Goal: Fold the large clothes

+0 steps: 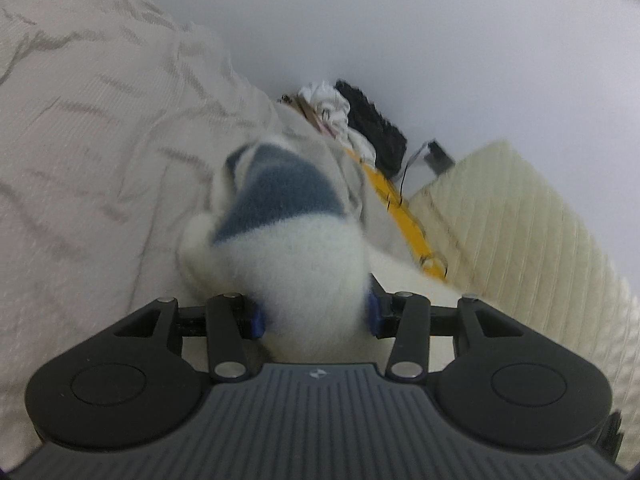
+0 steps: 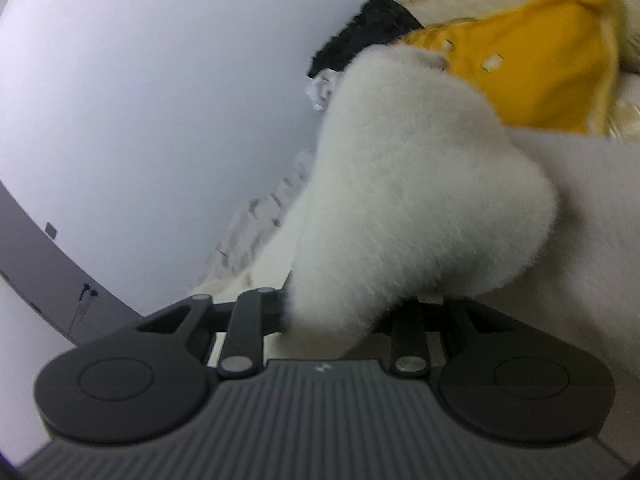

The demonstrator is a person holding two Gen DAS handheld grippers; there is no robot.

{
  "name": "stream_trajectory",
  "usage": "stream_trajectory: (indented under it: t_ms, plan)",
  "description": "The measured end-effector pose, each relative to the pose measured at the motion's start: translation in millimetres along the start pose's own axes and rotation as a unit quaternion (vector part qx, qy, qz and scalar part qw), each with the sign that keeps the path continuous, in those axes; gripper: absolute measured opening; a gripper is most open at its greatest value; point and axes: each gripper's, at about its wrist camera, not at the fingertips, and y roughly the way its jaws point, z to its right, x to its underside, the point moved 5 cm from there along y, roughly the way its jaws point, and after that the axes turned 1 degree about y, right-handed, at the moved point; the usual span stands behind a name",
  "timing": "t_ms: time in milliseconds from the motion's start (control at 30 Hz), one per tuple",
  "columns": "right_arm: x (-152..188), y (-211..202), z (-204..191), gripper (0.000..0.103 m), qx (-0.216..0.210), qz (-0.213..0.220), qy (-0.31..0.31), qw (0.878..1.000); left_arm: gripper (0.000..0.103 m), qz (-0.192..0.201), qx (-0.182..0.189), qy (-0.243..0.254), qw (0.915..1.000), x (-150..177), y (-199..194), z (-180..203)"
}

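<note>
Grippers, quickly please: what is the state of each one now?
Left gripper: closed on the fluffy white and blue garment.
Right gripper: closed on the same garment's white part.

No readable words, numbers or brand names appear in either view. The only mark is a small pale emblem, too tiny to make out, printed on the ribbed dark grey plastic body of the left gripper (image 1: pixel 316 320) and likewise on the right gripper (image 2: pixel 332 320).
</note>
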Motion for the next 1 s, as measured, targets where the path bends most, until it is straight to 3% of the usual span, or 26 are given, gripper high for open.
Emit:
stream_trajectory:
  t_ms: [200, 433, 500, 667, 767, 1000]
  plan:
    - [29, -1, 35, 0.031, 0.015, -0.011, 0.035, 0.999, 0.056, -0.024, -0.025, 0.048, 0.9983, 36, -9, -12]
    - [37, 4, 50, 0.032, 0.019, -0.015, 0.054, 0.998, 0.059, -0.040, -0.043, 0.073, 0.9956, 45, -19, -7]
    - [30, 5, 46, 0.032, 0.026, -0.020, 0.053, 0.998, 0.065, -0.053, -0.049, 0.082, 0.9940, 44, -22, -3]
    - [22, -12, 33, 0.032, 0.067, -0.021, 0.009, 0.998, 0.070, -0.064, -0.084, 0.125, 0.9865, 46, -48, 9]
    - [36, -42, 25, 0.032, 0.082, -0.020, -0.008, 0.996, 0.071, -0.059, -0.109, 0.171, 0.9775, 46, -68, 24]
    - [29, -90, -19, 0.032, 0.098, 0.005, -0.083, 0.992, 0.071, -0.033, -0.110, 0.211, 0.9707, 31, -122, 75]
